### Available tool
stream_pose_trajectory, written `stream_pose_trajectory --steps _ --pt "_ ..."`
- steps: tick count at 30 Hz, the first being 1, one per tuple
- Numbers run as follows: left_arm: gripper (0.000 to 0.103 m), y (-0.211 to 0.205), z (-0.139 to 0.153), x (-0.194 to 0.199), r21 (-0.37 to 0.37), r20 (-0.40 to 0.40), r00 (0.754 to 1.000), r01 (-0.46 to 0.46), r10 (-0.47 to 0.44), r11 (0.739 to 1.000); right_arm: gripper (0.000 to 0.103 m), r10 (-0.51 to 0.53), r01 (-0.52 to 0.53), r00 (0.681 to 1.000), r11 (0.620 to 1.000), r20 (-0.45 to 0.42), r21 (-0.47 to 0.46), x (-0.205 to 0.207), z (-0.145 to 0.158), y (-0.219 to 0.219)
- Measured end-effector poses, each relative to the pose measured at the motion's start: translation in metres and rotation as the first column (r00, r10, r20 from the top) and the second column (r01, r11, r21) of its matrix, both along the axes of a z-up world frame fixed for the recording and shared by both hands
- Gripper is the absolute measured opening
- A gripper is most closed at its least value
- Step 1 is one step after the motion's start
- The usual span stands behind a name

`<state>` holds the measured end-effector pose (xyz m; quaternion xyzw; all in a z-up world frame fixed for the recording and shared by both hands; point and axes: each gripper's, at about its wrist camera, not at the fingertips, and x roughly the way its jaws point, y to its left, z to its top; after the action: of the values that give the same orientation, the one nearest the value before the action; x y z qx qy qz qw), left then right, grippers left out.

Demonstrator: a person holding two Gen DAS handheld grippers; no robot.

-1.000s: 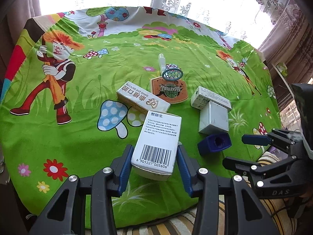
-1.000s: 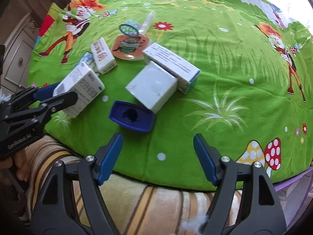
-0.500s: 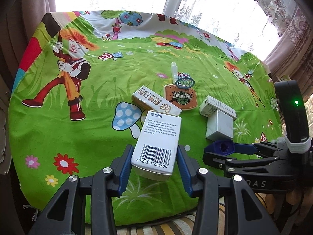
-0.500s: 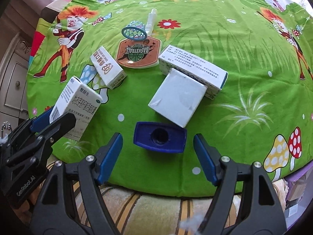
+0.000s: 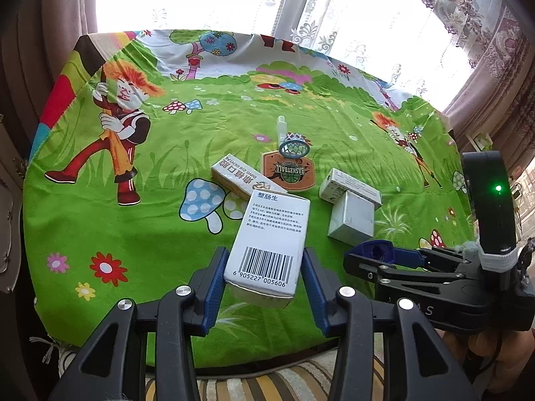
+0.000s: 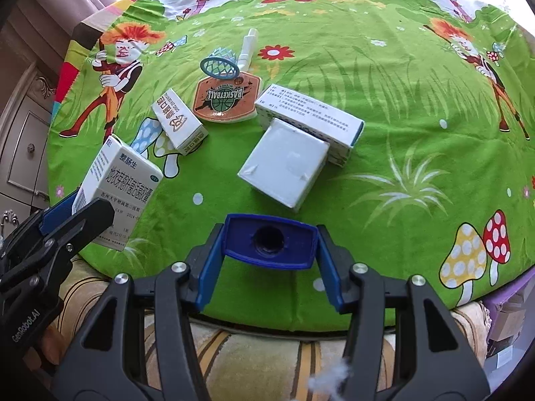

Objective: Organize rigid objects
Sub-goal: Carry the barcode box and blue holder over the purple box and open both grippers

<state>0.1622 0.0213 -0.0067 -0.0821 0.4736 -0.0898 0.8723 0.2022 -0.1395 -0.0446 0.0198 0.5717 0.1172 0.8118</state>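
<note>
**Right tongs close on the blue piece while the left keeps its box**

Half a second ago the right gripper stood wide open, short of the blue plastic piece; now its blue pads press both short ends of that piece, closed about halfway, at the near edge of the cartoon tablecloth. The left gripper has not changed: its fingers remain clamped on the sides of the barcode box, held tilted above the cloth's near edge, and both views have drawn back a little from the table.

The barcode box is white card with Chinese print, a blue stripe and a barcode on the near face. Behind it, on the cloth, lie a long white medicine box with a plain white box leaning against it, a small cream box and an orange basketball board with a blue hoop. The blue piece is a dark blue rectangular shell with a round hole in its middle.
</note>
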Motion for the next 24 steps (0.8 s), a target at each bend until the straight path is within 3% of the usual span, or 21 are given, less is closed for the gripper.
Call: stream_pose_trajectory --steps 14,24 --pt "0.045 -0.041 0.017 -0.018 0.037 0.004 0.999 0.039 -0.039 0.999 0.057 -0.024 0.019 0.992 0.999 0.126 0.036 -0.036 0.033 -0.044" --pt "0.045 -0.095 0.024 -0.032 0.045 -0.003 0.991 0.132 -0.132 0.99 0.057 -0.086 0.069 0.983 0.992 0.163 0.106 -0.061 0.046 -0.089"
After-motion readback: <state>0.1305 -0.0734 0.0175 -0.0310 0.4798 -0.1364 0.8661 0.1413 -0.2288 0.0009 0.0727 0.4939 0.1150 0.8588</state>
